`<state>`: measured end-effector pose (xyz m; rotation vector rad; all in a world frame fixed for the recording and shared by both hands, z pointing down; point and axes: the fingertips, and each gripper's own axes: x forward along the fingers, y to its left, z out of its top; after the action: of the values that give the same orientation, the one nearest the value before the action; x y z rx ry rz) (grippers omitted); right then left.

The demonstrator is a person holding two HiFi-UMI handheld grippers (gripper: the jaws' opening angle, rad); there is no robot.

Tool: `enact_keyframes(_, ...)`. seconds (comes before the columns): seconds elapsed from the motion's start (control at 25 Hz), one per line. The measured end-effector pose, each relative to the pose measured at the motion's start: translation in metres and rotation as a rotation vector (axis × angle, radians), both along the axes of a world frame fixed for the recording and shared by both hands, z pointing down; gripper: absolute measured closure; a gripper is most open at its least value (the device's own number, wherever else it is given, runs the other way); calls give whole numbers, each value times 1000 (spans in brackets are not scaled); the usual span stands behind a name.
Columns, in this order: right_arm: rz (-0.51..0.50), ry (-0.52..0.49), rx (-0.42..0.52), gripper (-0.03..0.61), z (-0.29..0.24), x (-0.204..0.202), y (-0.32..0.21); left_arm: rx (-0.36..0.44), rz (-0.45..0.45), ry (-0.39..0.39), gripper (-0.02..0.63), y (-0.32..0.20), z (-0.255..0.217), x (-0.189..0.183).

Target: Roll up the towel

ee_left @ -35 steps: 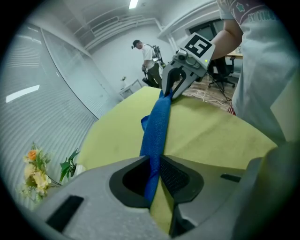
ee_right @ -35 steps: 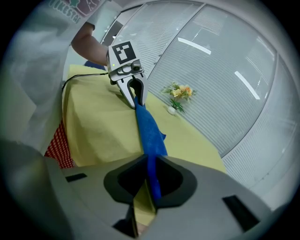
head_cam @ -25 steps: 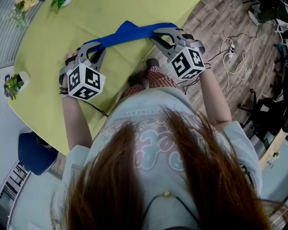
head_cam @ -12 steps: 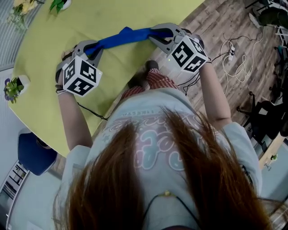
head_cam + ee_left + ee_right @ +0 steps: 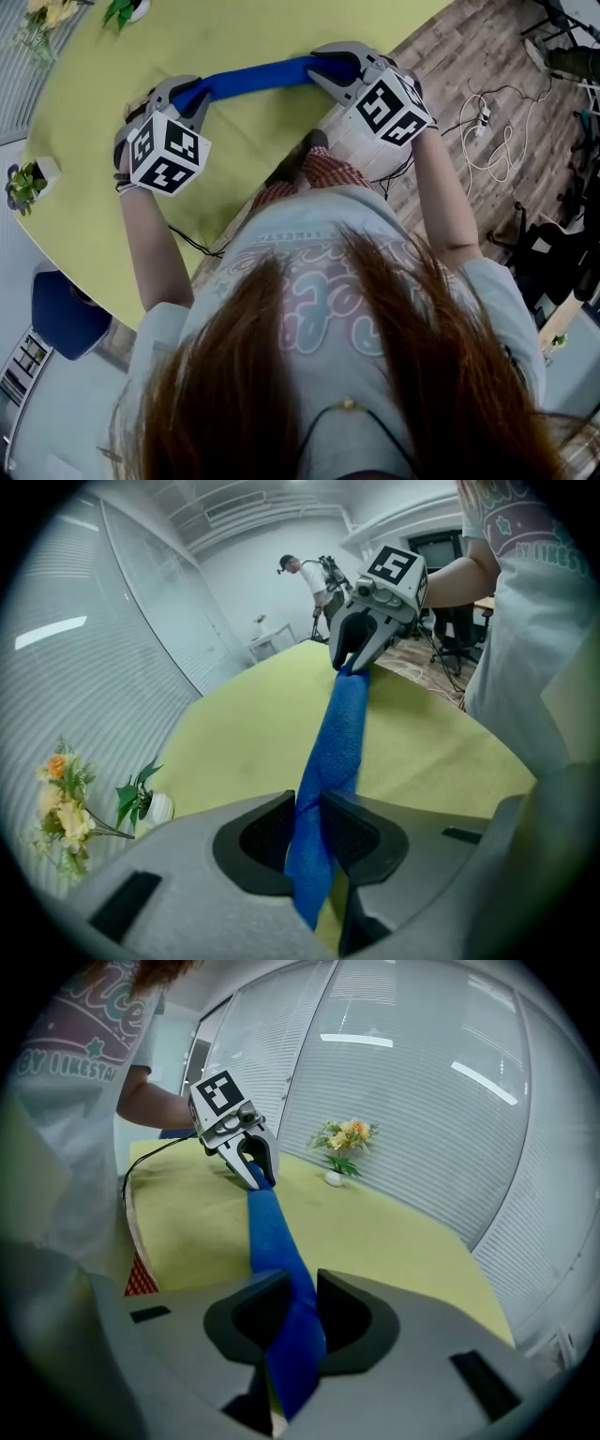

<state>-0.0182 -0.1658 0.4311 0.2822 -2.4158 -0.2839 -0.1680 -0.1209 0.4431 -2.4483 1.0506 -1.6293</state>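
Left gripper (image 5: 305, 803): jaws nearly together, both pads pressed on one end of the towel (image 5: 258, 77); a short blue tail hangs behind the pads, on the camera side.
Left hand (image 5: 125, 141): wrapped round the gripper's body behind its marker cube (image 5: 167, 150), forearm stretched forward from the person, jaws tilted down at the table and angled across toward the other gripper.
Right gripper (image 5: 298, 1288): jaws a little wider than the left pair and just now opening; the other end of the towel fills the gap between the pads and is pulled straight from there.
Right hand (image 5: 419, 92): behind its own cube, forearm extended, jaws pointing down more shallowly and turned to face the left jaws.
Towel: blue, gathered into a narrow band, running straight and taut from one pair of jaws to the other; whether its middle rests on the cloth cannot be told.
Table (image 5: 122, 66): yellow-green covering, lying under both pairs of jaws and under the band between them.
Potted plant (image 5: 150, 803): left of the left jaws, well apart from them.
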Motion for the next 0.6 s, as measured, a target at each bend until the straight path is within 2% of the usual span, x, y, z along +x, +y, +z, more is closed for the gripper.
enact_keyframes(0.32, 37, -25, 4, 480, 1, -3, -8, 28, -30, -7, 545, -6, 0, -5)
enact_keyframes(0.6, 126, -152, 25, 476, -26, 0, -8, 158, -117, 42, 533, 0, -15, -11)
